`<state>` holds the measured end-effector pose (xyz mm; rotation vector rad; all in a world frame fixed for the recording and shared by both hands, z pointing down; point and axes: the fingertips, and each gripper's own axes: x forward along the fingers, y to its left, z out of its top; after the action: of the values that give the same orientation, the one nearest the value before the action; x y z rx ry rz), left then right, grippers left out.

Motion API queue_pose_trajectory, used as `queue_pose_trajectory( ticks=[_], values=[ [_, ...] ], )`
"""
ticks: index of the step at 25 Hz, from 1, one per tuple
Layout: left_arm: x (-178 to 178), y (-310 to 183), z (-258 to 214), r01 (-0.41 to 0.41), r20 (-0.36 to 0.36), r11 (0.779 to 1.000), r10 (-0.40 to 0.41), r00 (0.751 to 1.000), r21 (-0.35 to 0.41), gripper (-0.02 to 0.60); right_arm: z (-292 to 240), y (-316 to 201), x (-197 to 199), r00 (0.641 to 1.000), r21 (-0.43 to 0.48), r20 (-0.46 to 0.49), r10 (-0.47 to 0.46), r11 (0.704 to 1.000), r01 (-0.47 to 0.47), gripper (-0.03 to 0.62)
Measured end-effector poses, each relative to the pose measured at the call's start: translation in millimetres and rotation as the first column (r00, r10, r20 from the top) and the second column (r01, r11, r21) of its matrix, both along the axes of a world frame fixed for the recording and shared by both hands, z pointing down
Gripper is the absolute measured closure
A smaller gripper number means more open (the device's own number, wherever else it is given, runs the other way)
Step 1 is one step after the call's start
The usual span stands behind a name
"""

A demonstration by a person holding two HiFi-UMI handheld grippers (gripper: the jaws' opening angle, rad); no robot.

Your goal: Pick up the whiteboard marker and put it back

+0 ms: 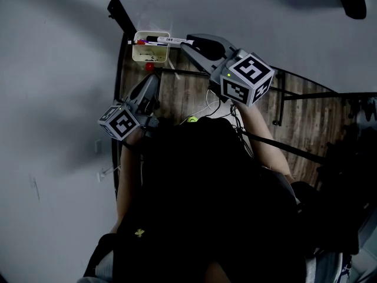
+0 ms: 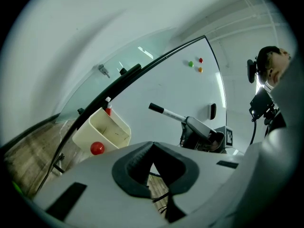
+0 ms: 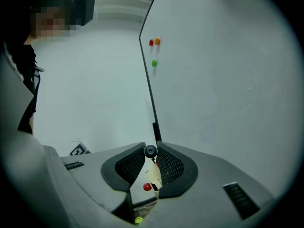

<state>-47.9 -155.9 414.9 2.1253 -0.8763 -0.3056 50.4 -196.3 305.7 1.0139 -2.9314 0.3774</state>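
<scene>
A white whiteboard marker [image 1: 175, 40] with a black cap is clamped in my right gripper [image 1: 186, 45] and sticks out level over the cream holder [image 1: 141, 54] on the whiteboard's edge. The left gripper view shows the same marker [image 2: 167, 112] jutting from the right gripper's fingers [image 2: 199, 128] in front of the board. In the right gripper view the marker's black end [image 3: 150, 150] sits between the pads. My left gripper [image 1: 154, 82] hangs lower, beside the holder [image 2: 102, 130], its jaws [image 2: 153, 145] closed with nothing in them. A red-capped marker [image 2: 109, 110] stands in the holder.
The whiteboard [image 2: 156, 87] carries red, green and orange magnets [image 2: 195, 64]. A red ball magnet [image 2: 97, 148] clings to the holder's front. Black frame bars [image 1: 122, 13] and stand legs [image 1: 306, 96] run over the wooden floor [image 1: 188, 93]. Cables [image 1: 212, 108] hang near my body.
</scene>
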Motion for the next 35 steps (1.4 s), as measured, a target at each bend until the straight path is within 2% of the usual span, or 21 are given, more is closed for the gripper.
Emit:
queue_pose_trajectory(
  ticks=[11, 23, 35],
  values=[
    [0, 1, 0, 0.011, -0.052, 1.000, -0.011, 0.999, -0.009, 0.549, 2, -1, 1, 1.000, 0.001, -0.004, -0.001, 1.000, 0.001, 0.514],
    [-12, 8, 3, 0.023, -0.044, 0.999, -0.025, 0.999, -0.033, 0.549, 9, -5, -12, 1.000, -0.016, -0.004, -0.024, 1.000, 0.024, 0.514],
    [-42, 23, 10, 0.079, -0.031, 0.994, -0.081, 0.996, -0.074, 0.549, 20, -10, -36, 0.998, -0.039, -0.014, -0.060, 0.997, 0.060, 0.514]
  ],
)
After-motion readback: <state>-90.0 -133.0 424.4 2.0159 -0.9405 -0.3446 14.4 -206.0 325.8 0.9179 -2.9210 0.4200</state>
